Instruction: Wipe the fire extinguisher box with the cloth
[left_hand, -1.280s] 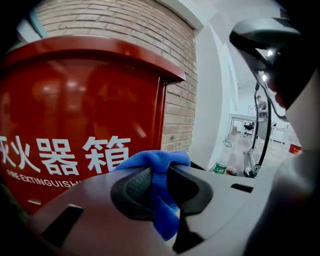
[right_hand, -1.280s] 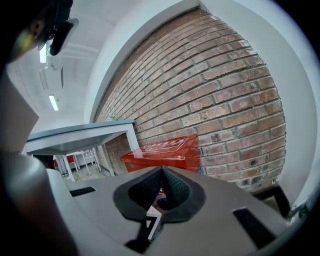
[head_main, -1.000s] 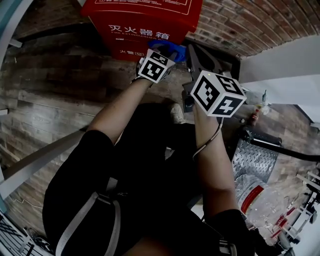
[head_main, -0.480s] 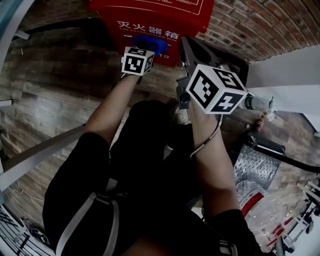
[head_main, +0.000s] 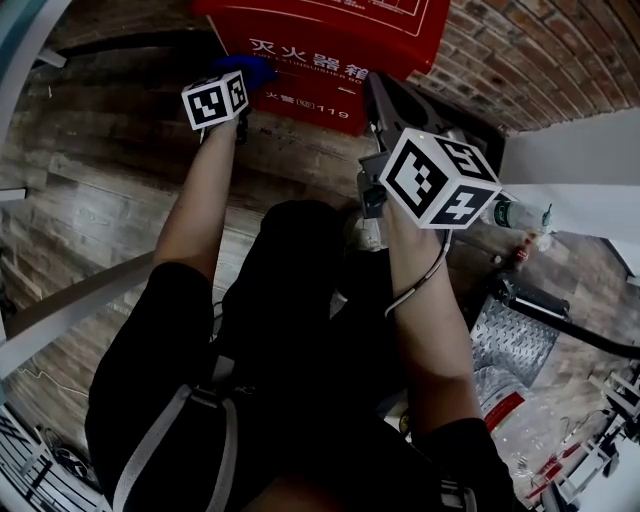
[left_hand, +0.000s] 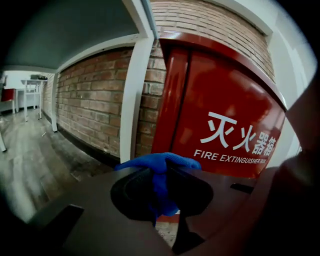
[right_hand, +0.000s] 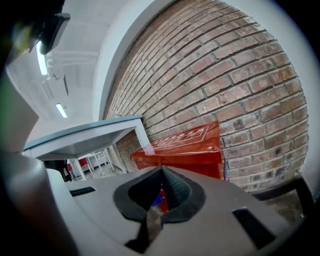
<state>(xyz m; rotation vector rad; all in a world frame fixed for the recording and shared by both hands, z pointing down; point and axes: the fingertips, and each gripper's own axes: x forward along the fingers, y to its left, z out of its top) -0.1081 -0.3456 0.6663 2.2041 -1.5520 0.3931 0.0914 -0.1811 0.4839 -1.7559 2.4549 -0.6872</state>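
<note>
The red fire extinguisher box (head_main: 330, 45) stands against the brick wall, its front printed with white lettering (left_hand: 235, 140). My left gripper (head_main: 232, 78) is shut on a blue cloth (left_hand: 159, 172) and holds it against the left end of the box front (left_hand: 200, 120). The cloth (head_main: 245, 68) shows as a blue wad by the box's left edge. My right gripper (head_main: 372, 160) hangs to the right of the box, apart from it, jaws closed with nothing between them; the box top (right_hand: 187, 145) shows beyond them.
A brick wall (right_hand: 235, 75) runs behind the box. A white post (left_hand: 131, 95) stands just left of the box. A dark metal frame (head_main: 420, 105) sits right of the box. A plastic bottle (head_main: 515, 215) and a steel tread plate (head_main: 510, 330) lie at the right.
My left gripper has carried the blue cloth leftward along the box front, from near its right end to its left end. The right gripper has hardly moved.
</note>
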